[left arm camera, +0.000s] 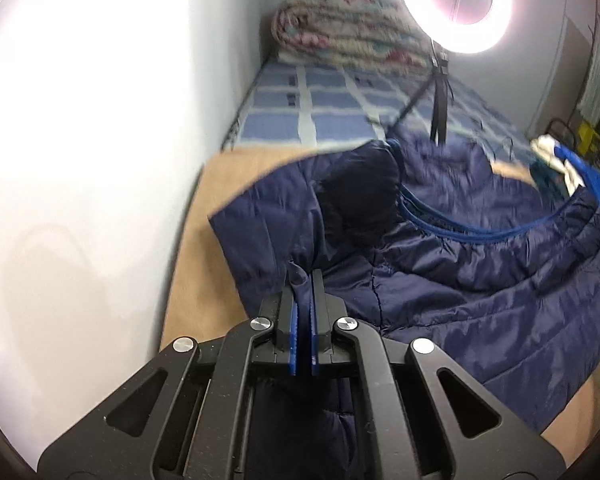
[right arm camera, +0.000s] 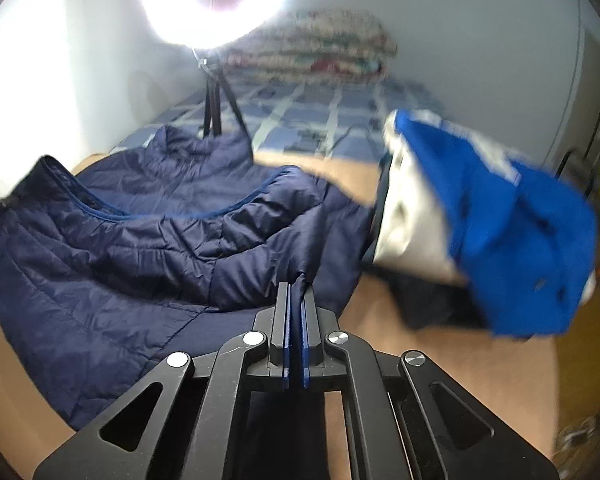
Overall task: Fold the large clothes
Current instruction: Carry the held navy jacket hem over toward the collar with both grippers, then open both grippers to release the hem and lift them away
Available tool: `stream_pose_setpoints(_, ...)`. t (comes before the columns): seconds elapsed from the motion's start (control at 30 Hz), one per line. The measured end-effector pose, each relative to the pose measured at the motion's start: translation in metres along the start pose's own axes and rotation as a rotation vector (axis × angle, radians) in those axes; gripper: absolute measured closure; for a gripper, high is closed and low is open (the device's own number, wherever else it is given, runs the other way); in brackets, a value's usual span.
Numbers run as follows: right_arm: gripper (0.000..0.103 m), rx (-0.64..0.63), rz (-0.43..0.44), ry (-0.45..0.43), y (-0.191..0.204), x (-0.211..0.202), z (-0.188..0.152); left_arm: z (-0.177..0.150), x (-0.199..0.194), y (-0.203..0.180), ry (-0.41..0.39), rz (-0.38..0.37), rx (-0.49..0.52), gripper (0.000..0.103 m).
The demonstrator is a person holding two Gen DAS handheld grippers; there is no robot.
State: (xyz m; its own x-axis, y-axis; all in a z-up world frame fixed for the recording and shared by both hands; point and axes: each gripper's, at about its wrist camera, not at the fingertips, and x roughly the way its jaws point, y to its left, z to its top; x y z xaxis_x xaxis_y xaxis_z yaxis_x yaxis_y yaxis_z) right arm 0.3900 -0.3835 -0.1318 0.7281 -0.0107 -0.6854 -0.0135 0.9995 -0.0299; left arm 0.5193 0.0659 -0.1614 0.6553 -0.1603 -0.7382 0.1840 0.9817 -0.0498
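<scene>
Between the left gripper's (left arm camera: 303, 276) blue pads a pinch of the navy puffer jacket's (left arm camera: 480, 280) hem is clamped, jaws nearly pressed together; the right gripper (right arm camera: 296, 280) nips another edge the same way. Ahead of both, the jacket lies rumpled on the tan table (right arm camera: 452, 360), its zip open, with a blue-and-white garment (right arm camera: 500, 232) just right of the right gripper. To fold it well, I judge both pinches should lift level, keep the fabric taut between them, and carry it forward evenly.
</scene>
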Motion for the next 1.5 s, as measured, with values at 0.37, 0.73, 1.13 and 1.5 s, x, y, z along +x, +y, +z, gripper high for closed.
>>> stream_pose_setpoints(0.37,0.103,-0.023,-0.270,-0.145,-0.004,0.020,0.057,0.071,0.040,-0.001,-0.101,0.101,-0.075,0.101)
stream_pose_setpoints(0.73,0.077,0.058,-0.074,0.117,-0.011,0.100,0.030,0.053,0.139,-0.013,0.032,0.203,-0.043,0.101)
stream_pose_setpoints(1.13,0.102,0.067,-0.096,0.241,-0.004,0.124,-0.006,0.051,0.147,-0.034,0.021,0.199,-0.012,0.101)
stream_pose_setpoints(1.5,0.103,0.070,-0.211,0.178,-0.011,0.102,-0.017,0.056,0.161,-0.027,0.075,0.258,-0.057,0.085)
